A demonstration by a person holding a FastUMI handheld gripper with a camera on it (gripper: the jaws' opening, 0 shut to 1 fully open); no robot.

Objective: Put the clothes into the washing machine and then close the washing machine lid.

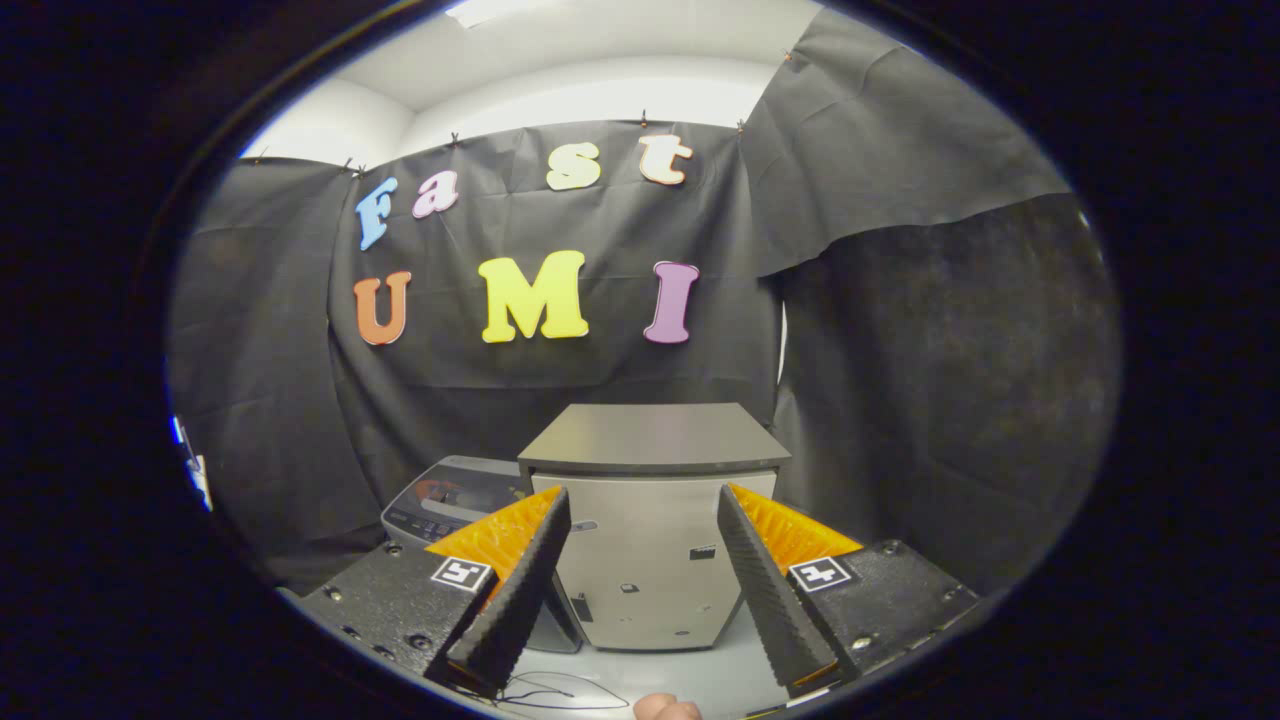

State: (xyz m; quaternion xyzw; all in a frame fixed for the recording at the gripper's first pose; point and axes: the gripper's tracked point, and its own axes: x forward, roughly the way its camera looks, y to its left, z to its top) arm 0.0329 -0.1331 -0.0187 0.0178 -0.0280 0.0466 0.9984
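Your claw is spread, holding nothing. Beyond its fingers stands a grey box-like cabinet; just left of it sits the grey washing machine. Clothes likely limp and light: pinch a bunched fold.

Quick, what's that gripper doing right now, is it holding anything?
Gripper: open, holding nothing; the grey cabinet shows beyond its fingers.
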